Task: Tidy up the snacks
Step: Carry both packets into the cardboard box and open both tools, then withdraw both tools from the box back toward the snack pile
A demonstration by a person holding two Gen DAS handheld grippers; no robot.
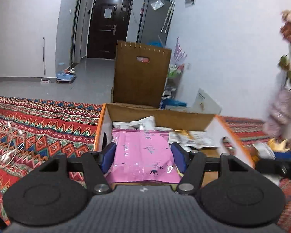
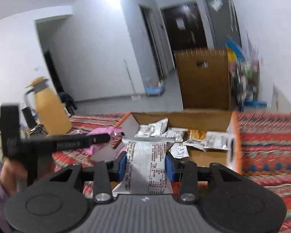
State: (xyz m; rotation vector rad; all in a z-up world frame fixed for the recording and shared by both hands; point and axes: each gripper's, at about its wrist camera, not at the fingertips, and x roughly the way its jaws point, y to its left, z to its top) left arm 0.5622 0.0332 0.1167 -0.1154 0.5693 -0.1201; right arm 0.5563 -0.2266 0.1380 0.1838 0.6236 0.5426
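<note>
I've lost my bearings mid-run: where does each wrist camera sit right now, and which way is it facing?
Left wrist: sits behind the left gripper, which clamps a pink snack packet; faces the open cardboard box and the dark door; the other gripper shows blurred at far right.
Right wrist: sits behind the right gripper, clamping a silver snack packet; faces the same box; a hand and the left gripper show at left.
Shared: box, patterned cloth, door, brown board.

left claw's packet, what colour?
Pink packet with small dark print, clamped in the left claw; clearest in the left wrist view.
</note>
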